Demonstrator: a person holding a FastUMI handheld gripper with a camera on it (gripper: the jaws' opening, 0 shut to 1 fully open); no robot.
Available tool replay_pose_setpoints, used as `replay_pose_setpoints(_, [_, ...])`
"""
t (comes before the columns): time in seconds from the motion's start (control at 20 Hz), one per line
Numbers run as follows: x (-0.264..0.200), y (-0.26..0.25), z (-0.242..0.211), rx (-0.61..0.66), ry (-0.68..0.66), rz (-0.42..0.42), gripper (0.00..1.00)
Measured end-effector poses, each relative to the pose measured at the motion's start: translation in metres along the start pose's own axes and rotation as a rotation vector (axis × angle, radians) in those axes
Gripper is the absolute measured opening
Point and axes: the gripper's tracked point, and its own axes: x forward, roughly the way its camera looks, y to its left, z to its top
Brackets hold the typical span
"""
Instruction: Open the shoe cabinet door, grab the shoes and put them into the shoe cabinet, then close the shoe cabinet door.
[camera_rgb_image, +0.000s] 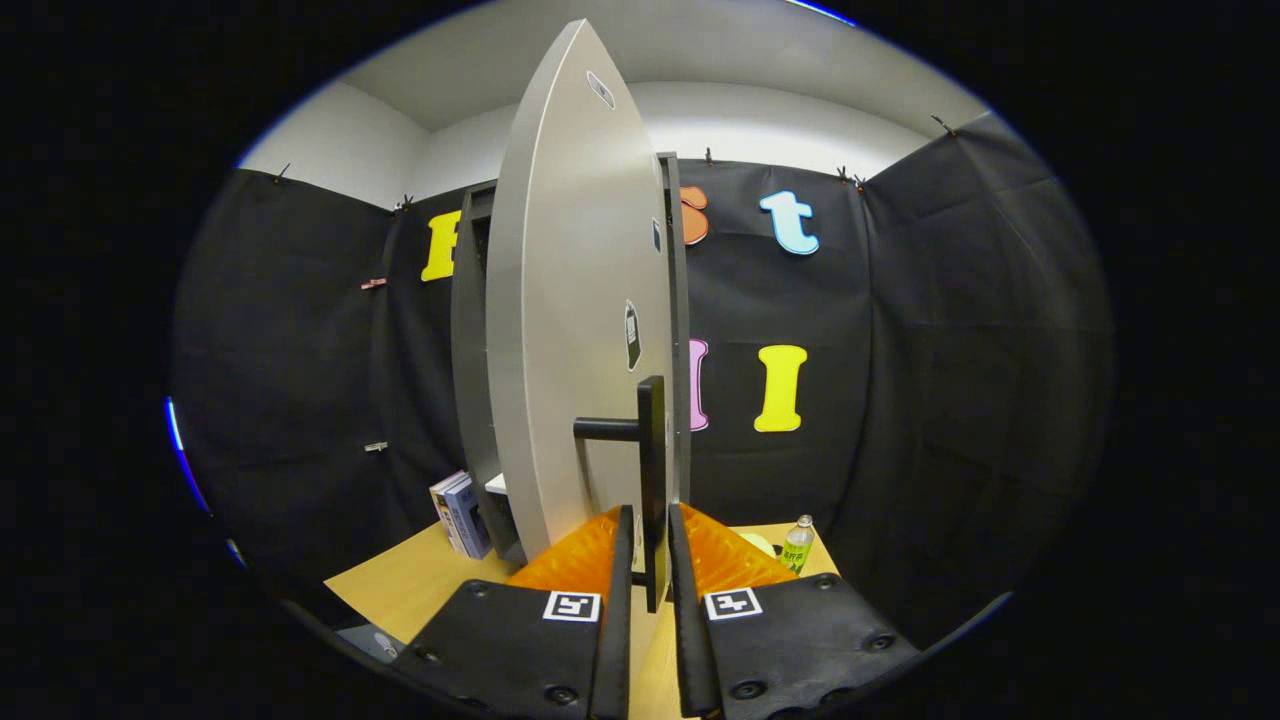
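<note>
Looking along the gripper (650, 555) from its own camera, I see its two fingers drawn close on either side of the handle (651, 470) — a dark upright bar standing off the shoe cabinet door (570, 330) on a short stub. They appear to pinch the bar's lower end, though the actual contact is hard to make out from this angle. The door is swung well out, seen nearly edge-on, a tall pale panel that looks stiff and smooth; my guess is that it swings lightly on its hinges but would slip under anything pressing on its flat face, so the bar is the only sensible place to take hold. Behind the door stands the shoe cabinet (470, 380), dark-sided, its opening facing off to the left and mostly hidden by the panel. The shoes themselves I cannot pick out anywhere.

For room, the wooden table (420, 585) carries some books (460, 515) leaning just beside the cabinet's foot on the left, and a small bottle (797, 545) beyond the right finger. The door's free edge sweeps near the fingers, so any further swing wants a steady arc — the bottle seems clear of it, and the books sit close to the opening.
</note>
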Motion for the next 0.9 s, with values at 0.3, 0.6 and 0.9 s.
replay_pose_setpoints(0.3, [-0.011,-0.019,-0.003,0.023,-0.007,-0.057,0.24])
replay_pose_setpoints(0.6, [-0.034,-0.021,0.008,0.017,-0.068,-0.063,0.24])
replay_pose_setpoints(0.9, [-0.053,0.011,0.007,-0.009,-0.085,-0.009,0.23])
